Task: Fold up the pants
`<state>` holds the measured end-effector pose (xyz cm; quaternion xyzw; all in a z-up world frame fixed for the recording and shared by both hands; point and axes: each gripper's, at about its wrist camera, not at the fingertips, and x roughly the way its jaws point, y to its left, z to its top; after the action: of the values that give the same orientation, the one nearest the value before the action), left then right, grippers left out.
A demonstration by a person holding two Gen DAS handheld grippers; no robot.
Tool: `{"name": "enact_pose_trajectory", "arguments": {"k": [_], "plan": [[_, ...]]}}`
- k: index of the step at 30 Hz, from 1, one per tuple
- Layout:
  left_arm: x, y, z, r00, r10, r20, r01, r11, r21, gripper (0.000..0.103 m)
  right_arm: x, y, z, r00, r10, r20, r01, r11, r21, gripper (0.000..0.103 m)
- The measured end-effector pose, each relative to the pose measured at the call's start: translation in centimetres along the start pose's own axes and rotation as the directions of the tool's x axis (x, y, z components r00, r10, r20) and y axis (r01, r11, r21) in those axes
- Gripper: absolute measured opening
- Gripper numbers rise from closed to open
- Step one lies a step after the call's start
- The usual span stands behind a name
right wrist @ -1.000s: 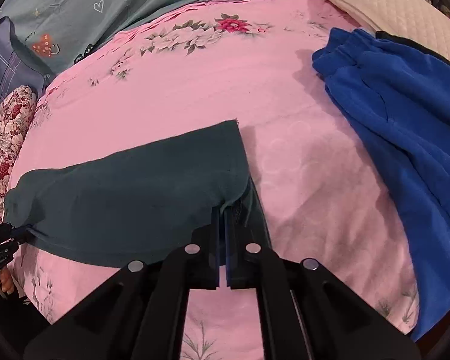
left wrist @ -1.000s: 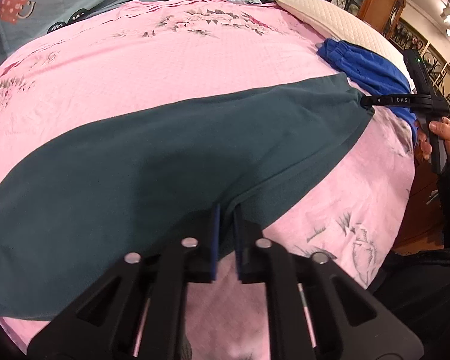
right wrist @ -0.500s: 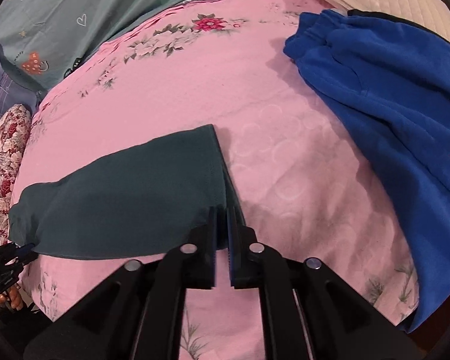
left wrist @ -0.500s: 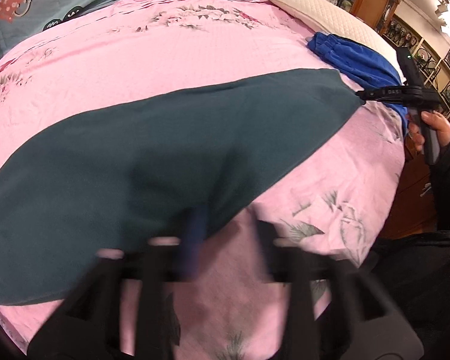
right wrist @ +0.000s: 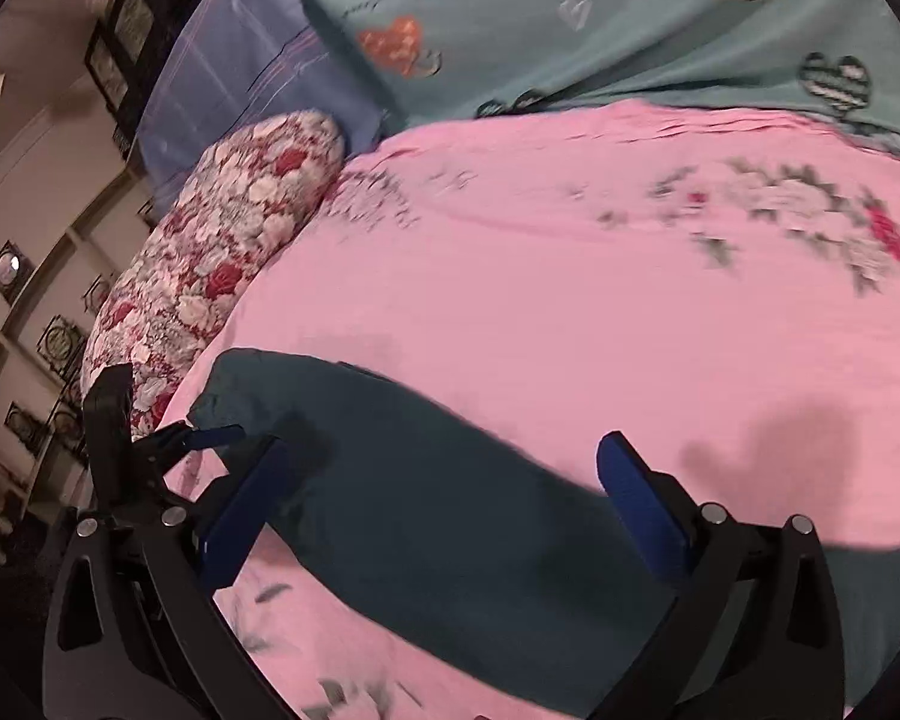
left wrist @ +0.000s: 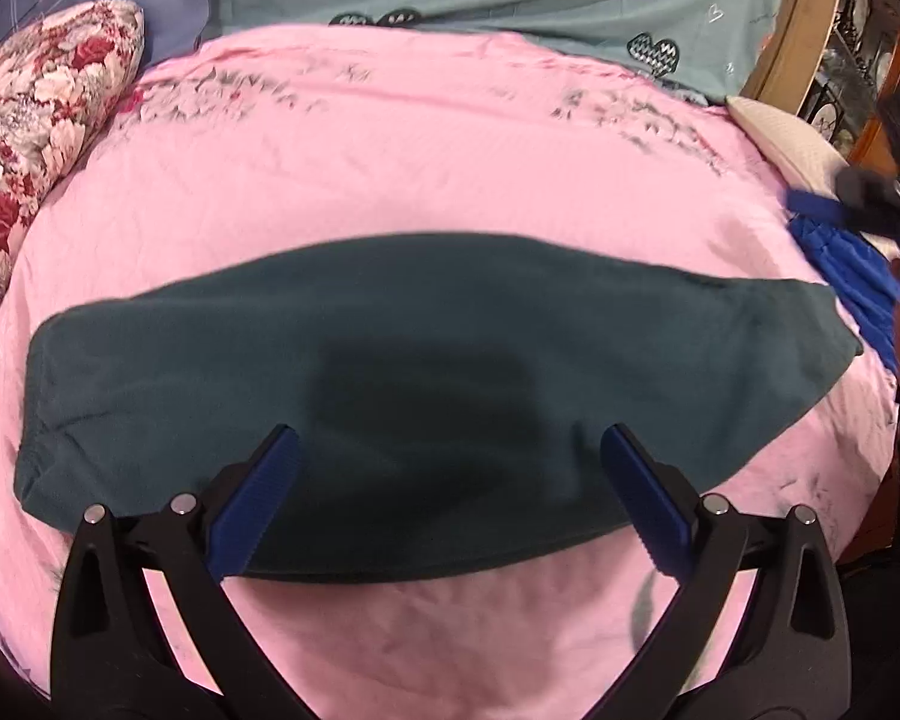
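Both wrist cameras look steeply down along their own tongs, close over the bed (left wrist: pixel 450 180); both views share the dark pants (left wrist: pixel 426 360) and floral pillow (right wrist: pixel 222 252).

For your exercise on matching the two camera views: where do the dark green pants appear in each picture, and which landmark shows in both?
Left wrist view: the dark green pants stretch across the middle of the picture, left to right.
Right wrist view: the dark green pants run diagonally from centre left to lower right.
Shared landmark: the red and white floral pillow, at the left in both.
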<state>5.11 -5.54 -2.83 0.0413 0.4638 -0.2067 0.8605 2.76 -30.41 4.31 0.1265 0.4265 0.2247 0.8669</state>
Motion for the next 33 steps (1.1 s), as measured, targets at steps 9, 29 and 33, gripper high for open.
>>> {"name": "enact_pose_trajectory", "arguments": {"k": [9, 29, 33], "plan": [[1.8, 1.2, -0.5, 0.998, 0.044, -0.044, -0.044, 0.999, 0.005, 0.101, 16.6, 2.1, 4.6, 0.899, 0.230, -0.373, -0.173, 0.968, 0.180, 0.102], [3.0, 1.6, 0.5, 0.994, 0.087, -0.072, -0.089, 0.996, -0.015, 0.101, 18.7, 4.3, 3.8, 0.755, 0.441, -0.486, -0.365, 0.897, 0.248, 0.102], [3.1, 1.5, 0.4, 0.992, 0.100, -0.079, -0.101, 0.995, -0.010, 0.101, 18.4, 4.1, 3.1, 0.667, 0.562, -0.489, -0.441, 0.827, 0.350, 0.102]]}}
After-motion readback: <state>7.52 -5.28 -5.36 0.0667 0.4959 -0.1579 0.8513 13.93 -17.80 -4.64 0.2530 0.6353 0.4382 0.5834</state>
